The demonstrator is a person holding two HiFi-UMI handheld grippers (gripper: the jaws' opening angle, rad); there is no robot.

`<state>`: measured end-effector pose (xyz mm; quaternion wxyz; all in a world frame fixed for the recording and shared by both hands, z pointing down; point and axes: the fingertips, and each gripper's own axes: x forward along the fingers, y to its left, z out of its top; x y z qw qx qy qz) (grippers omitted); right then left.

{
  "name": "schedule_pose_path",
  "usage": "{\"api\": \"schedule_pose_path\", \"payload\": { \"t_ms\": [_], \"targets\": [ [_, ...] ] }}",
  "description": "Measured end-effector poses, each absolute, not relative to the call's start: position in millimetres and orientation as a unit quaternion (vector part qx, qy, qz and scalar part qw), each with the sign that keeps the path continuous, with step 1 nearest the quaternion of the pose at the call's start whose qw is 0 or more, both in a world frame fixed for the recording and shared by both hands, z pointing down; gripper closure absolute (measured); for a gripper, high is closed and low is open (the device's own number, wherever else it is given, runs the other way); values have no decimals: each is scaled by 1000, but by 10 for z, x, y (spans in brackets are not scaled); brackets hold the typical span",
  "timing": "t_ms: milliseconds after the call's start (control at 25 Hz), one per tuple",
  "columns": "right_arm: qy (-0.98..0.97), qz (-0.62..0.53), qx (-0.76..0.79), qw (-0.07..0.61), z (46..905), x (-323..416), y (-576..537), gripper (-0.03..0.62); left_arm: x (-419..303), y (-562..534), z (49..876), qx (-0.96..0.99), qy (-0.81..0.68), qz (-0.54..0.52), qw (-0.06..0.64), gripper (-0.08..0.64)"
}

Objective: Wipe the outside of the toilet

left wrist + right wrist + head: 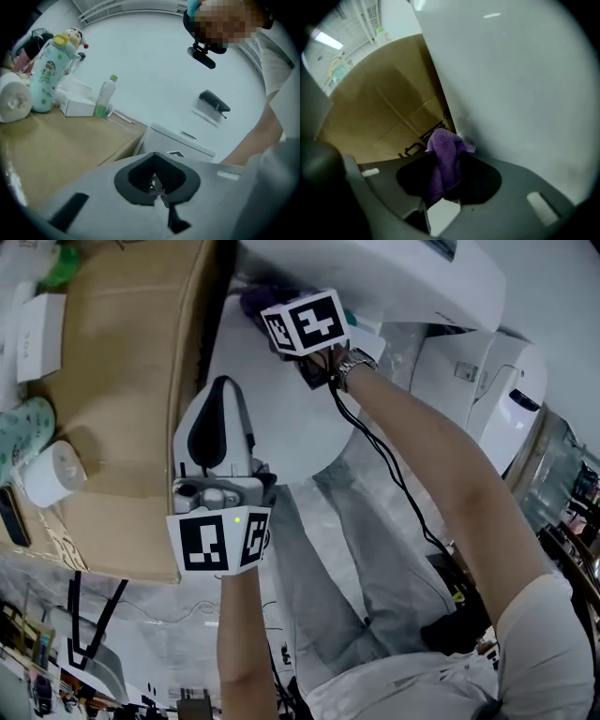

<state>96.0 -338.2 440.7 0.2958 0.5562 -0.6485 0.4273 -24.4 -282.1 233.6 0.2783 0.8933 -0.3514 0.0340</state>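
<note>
The white toilet (300, 432) lies below me, its tank (394, 277) at the top of the head view. My right gripper (269, 315) is shut on a purple cloth (251, 302), which is up in the gap between tank and cardboard box. In the right gripper view the cloth (445, 154) sticks out of the right gripper (443, 187) and touches the toilet's white wall (515, 93). My left gripper (221, 392) hovers over the lid's left edge, shut and empty. The left gripper (157, 182) points up past the tank (178, 143).
A big cardboard box (122, 381) stands tight against the toilet's left side and carries a tissue roll (52, 474), a teal bottle (23, 432) and a white carton (37, 334). A black cable (394, 474) trails from the right gripper. White appliances (497, 390) stand at the right.
</note>
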Motion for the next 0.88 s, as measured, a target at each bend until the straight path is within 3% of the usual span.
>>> {"api": "schedule_pose_path", "payload": {
  "t_ms": [280, 560, 880],
  "targets": [
    [-702, 360, 500, 358, 4546, 700, -3407, 440, -681, -2346, 2417, 850, -459, 24, 257, 554],
    [-757, 349, 376, 405, 4712, -205, -2972, 440, -1222, -1898, 2473, 790, -560, 8, 250, 554],
    [-764, 344, 343, 424, 4810, -967, -2331, 440, -1732, -1307, 2395, 765, -590, 3, 258, 554]
  ]
}}
